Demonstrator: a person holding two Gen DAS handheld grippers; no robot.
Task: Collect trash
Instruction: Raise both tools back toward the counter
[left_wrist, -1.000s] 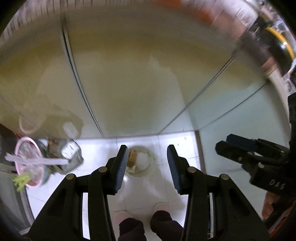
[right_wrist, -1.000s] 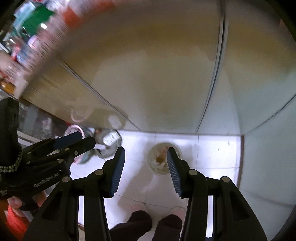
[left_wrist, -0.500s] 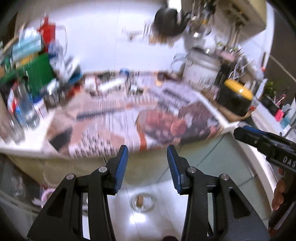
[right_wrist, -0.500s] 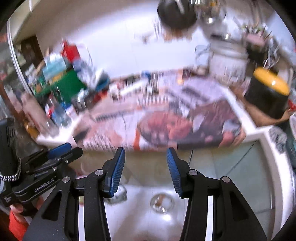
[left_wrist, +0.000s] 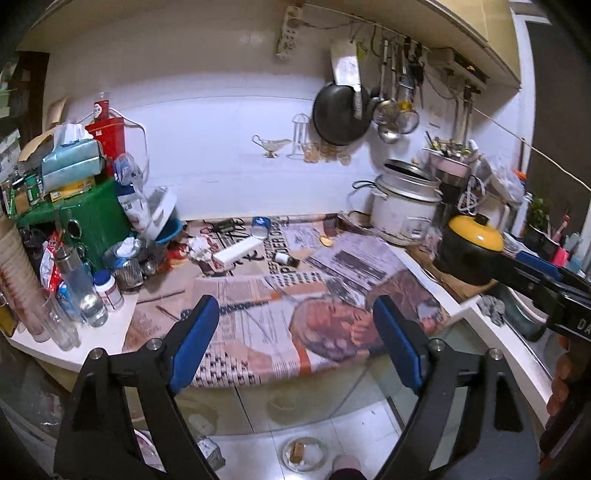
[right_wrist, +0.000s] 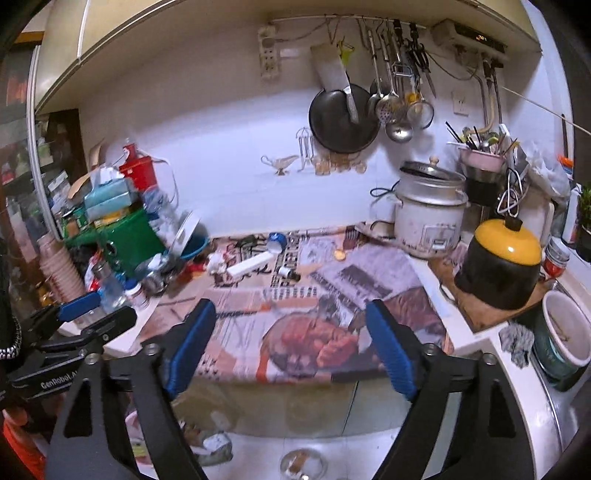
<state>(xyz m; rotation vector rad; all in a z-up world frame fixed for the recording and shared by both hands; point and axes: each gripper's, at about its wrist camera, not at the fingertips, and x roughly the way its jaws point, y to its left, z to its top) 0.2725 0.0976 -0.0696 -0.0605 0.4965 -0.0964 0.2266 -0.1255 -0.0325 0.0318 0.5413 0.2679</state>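
Both pairs of blue-padded jaws have just opened wide, nothing between them: left gripper (left_wrist: 295, 339), right gripper (right_wrist: 290, 339), above the printed newspaper sheets (left_wrist: 280, 295) covering the counter. On that paper lie one crumpled white paper wad (left_wrist: 199, 246), one white rectangular box (left_wrist: 236, 251), one small dark bottle (left_wrist: 287, 259). "GenRobot.AI" marks the left gripper.

**Kitchen Surroundings**

A white wall (left_wrist: 221, 147) is seen behind a newspaper-covered counter (left_wrist: 122, 332). A black pan (right_wrist: 343, 118) and ladles are hung from a rail beneath an upper cabinet (left_wrist: 461, 33). The floor (left_wrist: 369, 428) is laid with white tiles.
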